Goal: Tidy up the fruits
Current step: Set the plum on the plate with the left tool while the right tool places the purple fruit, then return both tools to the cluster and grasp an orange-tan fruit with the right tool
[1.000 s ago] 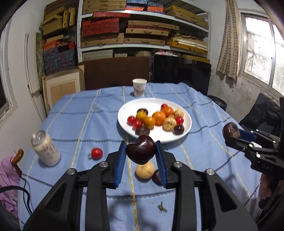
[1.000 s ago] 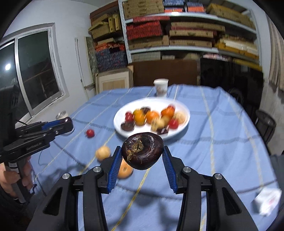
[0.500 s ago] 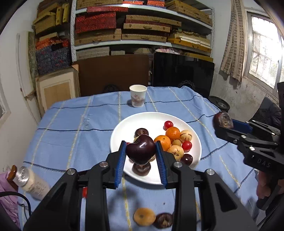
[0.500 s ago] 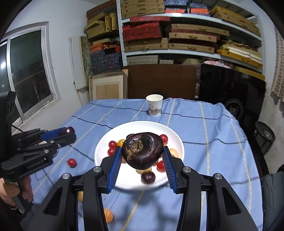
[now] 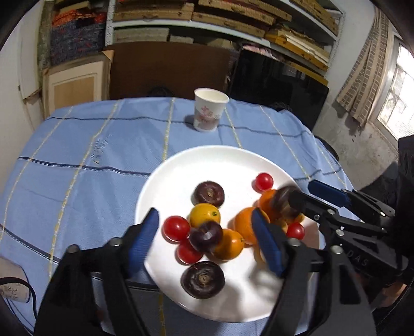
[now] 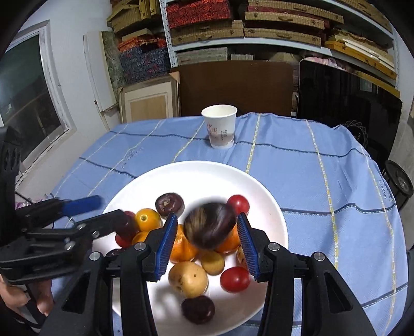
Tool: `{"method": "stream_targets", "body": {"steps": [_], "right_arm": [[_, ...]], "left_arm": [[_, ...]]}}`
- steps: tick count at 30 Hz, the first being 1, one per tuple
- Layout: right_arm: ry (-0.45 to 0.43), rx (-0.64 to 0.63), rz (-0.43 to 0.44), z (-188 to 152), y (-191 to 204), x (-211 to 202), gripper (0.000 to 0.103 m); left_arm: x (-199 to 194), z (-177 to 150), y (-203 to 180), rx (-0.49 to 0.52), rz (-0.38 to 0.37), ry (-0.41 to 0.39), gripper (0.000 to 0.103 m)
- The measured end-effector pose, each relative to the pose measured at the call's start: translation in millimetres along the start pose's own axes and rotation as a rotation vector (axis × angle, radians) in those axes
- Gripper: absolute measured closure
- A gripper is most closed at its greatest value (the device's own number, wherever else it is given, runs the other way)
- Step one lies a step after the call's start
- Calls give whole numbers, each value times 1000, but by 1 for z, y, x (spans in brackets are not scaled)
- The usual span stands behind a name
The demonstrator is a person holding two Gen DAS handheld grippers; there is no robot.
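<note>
Left gripper [image 5: 204,240]: jaws opening wide over the near half of the white plate [image 5: 165,178]; a dark purple fruit [image 5: 206,236] sits loose between the blue pads, clear of both, resting on the heap.
Right gripper [image 6: 204,239]: jaws opening; a blurred dark round fruit [image 6: 209,226] is between the pads with gaps on both sides, apparently dropping onto the oranges [image 6: 181,248] below.
Near rim of plate: 1 dark fruit [image 5: 202,279] lies alone on bare white, closest to the left wrist camera.
Heap: cherry tomatoes [image 5: 176,228], a yellow citrus [image 5: 205,215], oranges and pale brown fruits [image 6: 188,279] crowd the plate's middle, most of them touching.
Far side of plate: another dark fruit [image 5: 209,193] and 1 tomato [image 5: 264,181] sit apart from the heap.
Beyond the plate: a paper cup [image 6: 220,126] stands upright on the blue checked tablecloth [image 6: 323,168]; shelves of stacked boxes [image 6: 245,23] fill the wall behind.
Done: both carried fruits are over the plate and being let go; the plate already holds well over 10 pieces.
Left: no loose fruit shows on the cloth in either view, but the near table is hidden by the grippers, so whether strays remain cannot be told.
</note>
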State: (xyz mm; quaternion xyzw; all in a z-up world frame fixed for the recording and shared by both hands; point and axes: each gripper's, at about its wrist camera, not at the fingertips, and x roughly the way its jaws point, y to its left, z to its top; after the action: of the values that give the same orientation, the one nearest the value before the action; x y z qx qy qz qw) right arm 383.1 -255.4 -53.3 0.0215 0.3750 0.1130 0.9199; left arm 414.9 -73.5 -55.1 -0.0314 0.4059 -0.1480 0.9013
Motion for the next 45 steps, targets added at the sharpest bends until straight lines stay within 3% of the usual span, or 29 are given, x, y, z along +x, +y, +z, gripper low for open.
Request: {"method": "stream_targets", "body": {"steps": [2, 7, 11, 17, 20, 22, 27, 33, 45], "right_arm": [[-24, -1, -8, 2, 1, -6, 42], [-70, -5, -6, 3, 3, -40, 42], [-68, 13, 49, -15, 5, -70, 40], [4, -94, 81, -91, 50, -102, 40], [21, -147, 88, -133, 76, -111, 40], [34, -135, 102, -155, 86, -113, 40], [32, -116, 94, -175, 95, -108, 40], [34, -92, 39, -176, 96, -99, 40], [62, -87, 34, -170, 105, -82, 40]], "left_arm": [[-8, 2, 2, -9, -6, -13, 27], [-42, -2, 10, -43, -22, -41, 25], [-77, -26, 16, -24, -32, -41, 20], [-128, -90, 34, 17, -37, -36, 19], [-148, -120, 54, -5, -20, -38, 11], [-157, -138, 71, -35, -7, -41, 11], [-148, -168, 95, -85, 78, 1, 11], [-136, -172, 85, -59, 97, -6, 11], [-125, -167, 80, -45, 98, 5, 11]]}}
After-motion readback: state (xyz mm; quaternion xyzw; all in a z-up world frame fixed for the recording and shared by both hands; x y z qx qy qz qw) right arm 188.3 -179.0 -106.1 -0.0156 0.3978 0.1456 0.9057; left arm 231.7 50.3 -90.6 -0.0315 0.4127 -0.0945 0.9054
